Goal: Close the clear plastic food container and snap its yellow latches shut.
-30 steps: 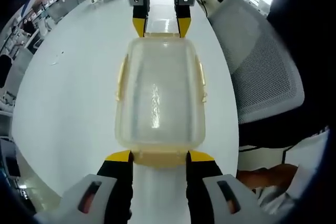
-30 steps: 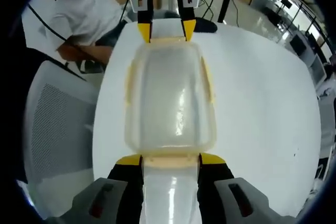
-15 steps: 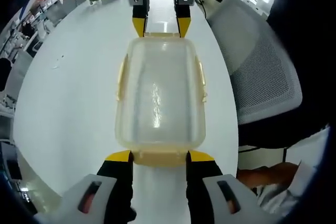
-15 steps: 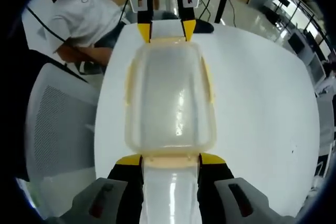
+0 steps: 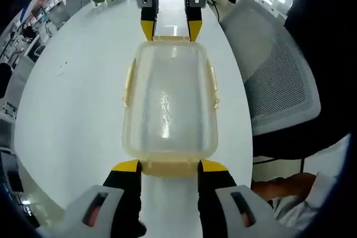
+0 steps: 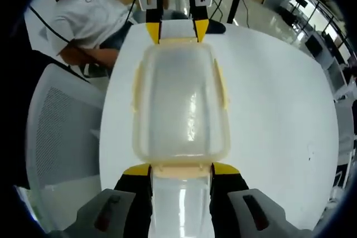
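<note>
- While the clear plastic food container point(image 5: 169, 101) lies on the white table point(image 5: 72, 98) with its lid on, the left gripper point(image 5: 169, 166) stands at its near short end, yellow-tipped jaws apart on either side of the yellow end latch point(image 5: 169, 168).
- At the far short end in the left gripper view, the right gripper point(image 5: 170, 29) faces it, its jaws likewise spread beside the latch there; neither gripper has hold of anything.
- Along both long sides, the yellow side latches point(image 5: 213, 86) sit against the container walls.
- From the right gripper view, the same container point(image 6: 179, 104) runs lengthwise between the right gripper point(image 6: 181, 170) and the left gripper point(image 6: 177, 30).
- Beside the table stands a grey mesh office chair point(image 5: 276, 76).
- Past the table's far edge in the right gripper view sits a person in a white shirt point(image 6: 83, 23).
</note>
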A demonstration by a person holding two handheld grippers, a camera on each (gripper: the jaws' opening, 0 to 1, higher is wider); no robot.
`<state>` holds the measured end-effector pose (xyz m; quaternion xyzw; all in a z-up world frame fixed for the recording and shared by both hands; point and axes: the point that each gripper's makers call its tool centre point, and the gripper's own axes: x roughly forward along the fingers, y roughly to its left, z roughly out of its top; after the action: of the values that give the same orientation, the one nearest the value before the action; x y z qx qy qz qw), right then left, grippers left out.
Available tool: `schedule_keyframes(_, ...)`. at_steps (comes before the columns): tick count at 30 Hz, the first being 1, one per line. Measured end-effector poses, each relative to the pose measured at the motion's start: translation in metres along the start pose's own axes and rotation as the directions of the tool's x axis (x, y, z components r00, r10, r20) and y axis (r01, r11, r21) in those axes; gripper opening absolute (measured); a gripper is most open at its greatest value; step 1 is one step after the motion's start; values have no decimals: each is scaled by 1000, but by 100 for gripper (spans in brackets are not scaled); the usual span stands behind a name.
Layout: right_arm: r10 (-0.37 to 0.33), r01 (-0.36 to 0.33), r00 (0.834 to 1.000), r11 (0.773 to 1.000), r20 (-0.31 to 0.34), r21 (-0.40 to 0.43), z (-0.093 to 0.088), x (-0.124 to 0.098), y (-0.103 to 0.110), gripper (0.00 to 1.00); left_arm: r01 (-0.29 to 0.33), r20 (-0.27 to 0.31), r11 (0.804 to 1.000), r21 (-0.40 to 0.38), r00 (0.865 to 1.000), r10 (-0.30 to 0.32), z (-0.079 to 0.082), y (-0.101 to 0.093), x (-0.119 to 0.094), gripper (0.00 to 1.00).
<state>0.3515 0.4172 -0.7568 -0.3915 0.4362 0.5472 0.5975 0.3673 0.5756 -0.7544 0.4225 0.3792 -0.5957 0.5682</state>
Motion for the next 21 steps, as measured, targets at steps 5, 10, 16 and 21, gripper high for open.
schedule_keyframes(5, -3, 3, 1000, 1000, -2, 3, -2, -1, 0, 38, -6, -1, 1000, 1, 1000, 6, 3, 0, 1, 38)
schedule_keyframes(10, -5, 5, 1000, 1000, -10, 7, -8, -3, 0, 38, -6, 3, 1000, 2, 1000, 6, 8, 0, 3, 38)
schedule_keyframes(16, -1, 2, 1000, 1000, -11, 15, -23, -8, 2, 38, 4, 8, 1000, 9, 1000, -4, 22, -1, 10, 38)
schedule_keyframes(21, -3, 4, 1000, 1000, -15, 16, -33, -10, 1, 38, 2, 11, 1000, 9, 1000, -2, 32, -1, 15, 38)
